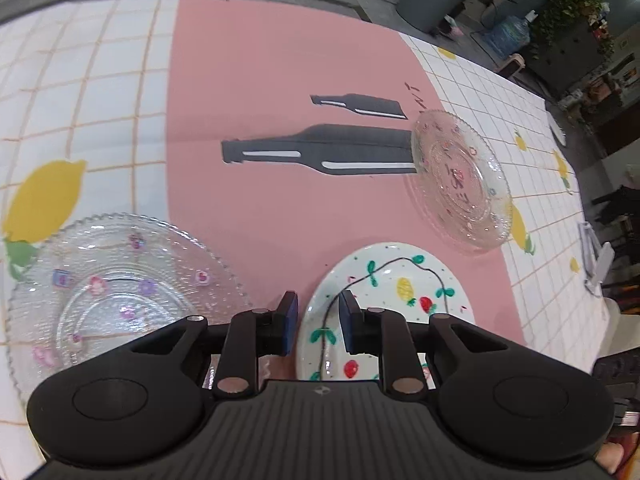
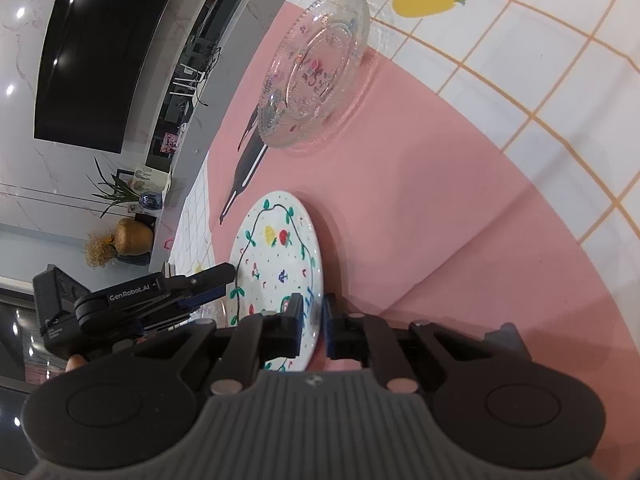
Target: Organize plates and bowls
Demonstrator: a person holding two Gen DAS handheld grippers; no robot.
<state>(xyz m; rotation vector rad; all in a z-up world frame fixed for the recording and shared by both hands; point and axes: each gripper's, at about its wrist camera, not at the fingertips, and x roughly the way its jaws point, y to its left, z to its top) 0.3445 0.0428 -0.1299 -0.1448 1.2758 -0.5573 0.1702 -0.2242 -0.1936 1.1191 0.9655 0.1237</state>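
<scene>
Three plates sit on the pink-and-checked tabletop: two clear ridged glass plates and one white ceramic plate painted with fruit and vines. The right gripper has its jaws clamped on the painted plate's rim; the left gripper straddles the opposite rim, jaws apart.

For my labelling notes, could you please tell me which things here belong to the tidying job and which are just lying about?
Job:
- painted white plate, its rim between the right gripper's fingers
- near glass plate
- far glass plate
- left gripper, open at the painted plate's rim

Lying about:
- pink mat
- lemon tablecloth
</scene>
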